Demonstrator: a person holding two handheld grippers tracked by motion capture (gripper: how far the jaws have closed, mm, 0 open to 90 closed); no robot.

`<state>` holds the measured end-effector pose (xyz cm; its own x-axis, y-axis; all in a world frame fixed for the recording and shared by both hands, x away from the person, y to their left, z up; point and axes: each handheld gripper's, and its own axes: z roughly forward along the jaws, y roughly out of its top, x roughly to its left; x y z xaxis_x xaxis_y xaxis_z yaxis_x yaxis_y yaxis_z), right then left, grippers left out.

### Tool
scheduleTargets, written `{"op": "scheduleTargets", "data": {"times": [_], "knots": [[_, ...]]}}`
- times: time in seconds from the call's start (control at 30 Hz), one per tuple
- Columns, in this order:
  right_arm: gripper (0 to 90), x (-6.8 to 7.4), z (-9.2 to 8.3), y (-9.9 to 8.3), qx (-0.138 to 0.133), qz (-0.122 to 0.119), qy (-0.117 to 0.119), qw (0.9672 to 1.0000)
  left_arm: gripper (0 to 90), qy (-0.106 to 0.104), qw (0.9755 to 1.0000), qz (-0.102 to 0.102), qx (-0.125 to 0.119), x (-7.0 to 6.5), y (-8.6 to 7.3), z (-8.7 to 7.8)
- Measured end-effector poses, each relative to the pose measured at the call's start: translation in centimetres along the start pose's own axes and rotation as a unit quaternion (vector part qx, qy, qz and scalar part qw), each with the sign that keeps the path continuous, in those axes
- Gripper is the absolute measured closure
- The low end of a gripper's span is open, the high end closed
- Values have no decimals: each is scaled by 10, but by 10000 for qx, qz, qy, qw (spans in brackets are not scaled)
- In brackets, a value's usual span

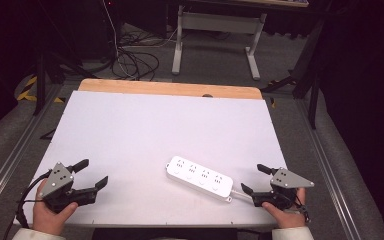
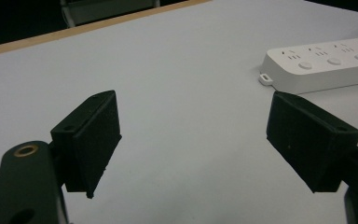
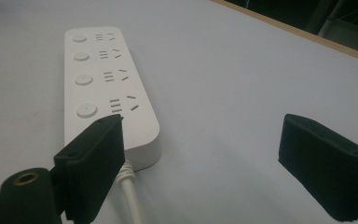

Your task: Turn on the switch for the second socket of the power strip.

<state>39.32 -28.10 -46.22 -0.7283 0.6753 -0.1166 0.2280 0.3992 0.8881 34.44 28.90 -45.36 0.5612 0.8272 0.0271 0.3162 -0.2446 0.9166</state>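
I am seeing the white desk [image 1: 145, 130] with a wooden strip along its far edge. A white power strip [image 1: 200, 178] is lying flat at the near right, slanted, its cable end pointing toward the right tongs [image 1: 252, 179]. Those tongs are resting beside it, jaws spread, gripping nothing. The left tongs [image 1: 91, 172] are sitting at the near left corner, jaws apart, well apart from the strip.

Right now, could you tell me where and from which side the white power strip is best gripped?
Probably across the narrow width of the flat white four-socket power strip, near its cable end, from above with the open right gripper, which is nearest.
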Motion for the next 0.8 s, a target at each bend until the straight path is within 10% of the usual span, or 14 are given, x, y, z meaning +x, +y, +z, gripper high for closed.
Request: {"op": "scheduleTargets", "data": {"times": [0.8], "knots": [[146,1,-2,3,52,-35,-98,9999,181,85,9999,118,16,-3,1,0]]}}
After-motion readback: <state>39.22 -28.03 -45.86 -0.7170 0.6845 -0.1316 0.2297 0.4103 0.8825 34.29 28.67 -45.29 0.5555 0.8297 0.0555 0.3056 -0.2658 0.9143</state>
